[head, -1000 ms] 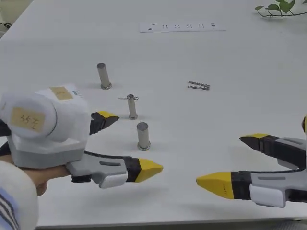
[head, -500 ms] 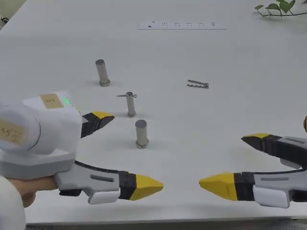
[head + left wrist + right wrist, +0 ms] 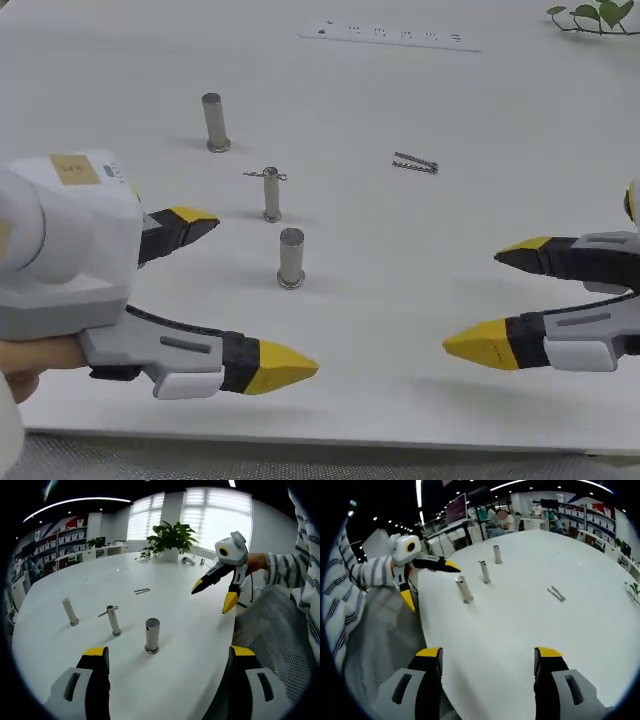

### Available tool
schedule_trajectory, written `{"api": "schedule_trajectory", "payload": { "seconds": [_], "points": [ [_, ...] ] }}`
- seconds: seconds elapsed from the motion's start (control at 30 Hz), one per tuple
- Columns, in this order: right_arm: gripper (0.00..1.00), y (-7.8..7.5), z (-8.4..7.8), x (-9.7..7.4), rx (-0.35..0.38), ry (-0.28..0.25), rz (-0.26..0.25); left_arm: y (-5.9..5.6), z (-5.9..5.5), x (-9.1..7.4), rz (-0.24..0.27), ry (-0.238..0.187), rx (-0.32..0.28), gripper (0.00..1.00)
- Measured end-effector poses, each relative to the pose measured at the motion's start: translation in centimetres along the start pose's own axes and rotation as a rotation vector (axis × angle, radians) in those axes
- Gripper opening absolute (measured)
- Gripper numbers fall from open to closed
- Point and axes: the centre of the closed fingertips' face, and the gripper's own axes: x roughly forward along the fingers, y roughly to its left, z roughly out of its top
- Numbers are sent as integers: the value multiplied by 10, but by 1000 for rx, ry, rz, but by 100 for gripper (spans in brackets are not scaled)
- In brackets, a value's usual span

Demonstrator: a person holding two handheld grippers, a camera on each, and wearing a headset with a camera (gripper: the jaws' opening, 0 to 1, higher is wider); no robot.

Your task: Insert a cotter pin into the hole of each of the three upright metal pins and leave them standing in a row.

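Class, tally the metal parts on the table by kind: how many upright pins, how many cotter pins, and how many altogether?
Upright metal pins: 3
Cotter pins: 3 (two loose, one in the middle pin)
Total: 6

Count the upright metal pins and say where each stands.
3, in a row: far pin at back left, middle pin holding a cotter pin, near pin in front. None looks hidden.

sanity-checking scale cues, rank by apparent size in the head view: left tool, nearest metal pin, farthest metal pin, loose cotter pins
1. left tool, largest, though closest to the camera
2. nearest metal pin and farthest metal pin look about alike; not ranked
3. loose cotter pins, smallest
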Motion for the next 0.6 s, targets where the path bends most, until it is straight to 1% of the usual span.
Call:
{"api": "schedule_trajectory", "payload": {
  "seconds": [0.07,0.1,0.13,0.2,0.33,0.37,0.4,0.47,0.6],
  "points": [
    [75,-3,1,1,-35,34,9,0,-1,-1,0,1,-3,99],
    [75,-5,3,3,-69,58,24,-1,-1,-1,-5,0,-7,99],
    [75,-6,5,4,-78,65,29,-1,-1,-2,-9,3,-10,99],
    [73,-10,7,5,-110,101,46,-1,-1,-2,-8,10,-7,99],
    [70,-21,14,11,-163,155,63,-1,-4,-3,-10,21,-4,100],
    [69,-23,17,13,-167,161,65,-2,-5,-3,-13,28,-9,100],
    [68,-29,20,15,-161,171,56,-3,-7,-3,-15,34,-21,100],
    [66,-38,23,17,-153,195,43,-4,-8,-3,-17,32,-20,100],
    [62,-56,29,21,-203,242,34,-5,-9,-4,-14,33,-24,100]
  ]
}}
